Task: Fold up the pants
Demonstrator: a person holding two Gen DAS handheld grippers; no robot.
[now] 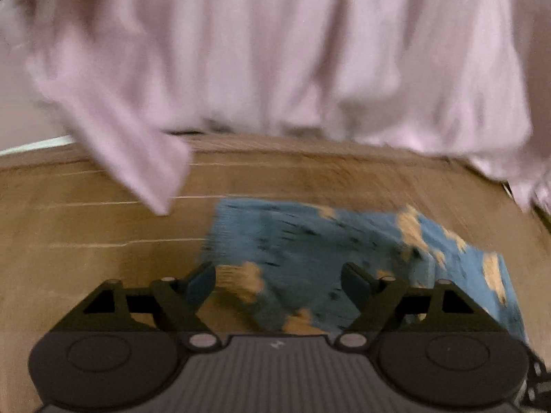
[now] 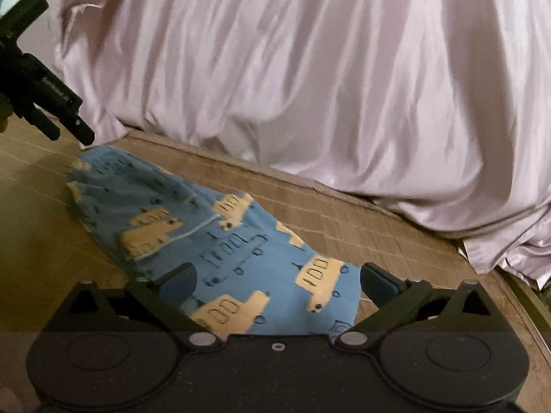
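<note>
Both fingers of the left gripper [image 1: 278, 280] stand spread, holding nothing, above the blue pants [image 1: 347, 261], which are blurred in this view. Spread too are the fingers of the right gripper [image 2: 277, 284], empty, straddling the near end of the pants [image 2: 220, 234]. Printed with cream vehicles, the pants lie on a woven bamboo mat [image 2: 327, 213], near a rumpled pale pink sheet [image 2: 310, 69].

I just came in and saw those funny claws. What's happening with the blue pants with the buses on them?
A person is folding the small blue pants with two hand-held tools. The pants lie on a woven mat beside a pinkish sheet. Both the left gripper and the right gripper are open just above the pants, gripping nothing right now.
</note>
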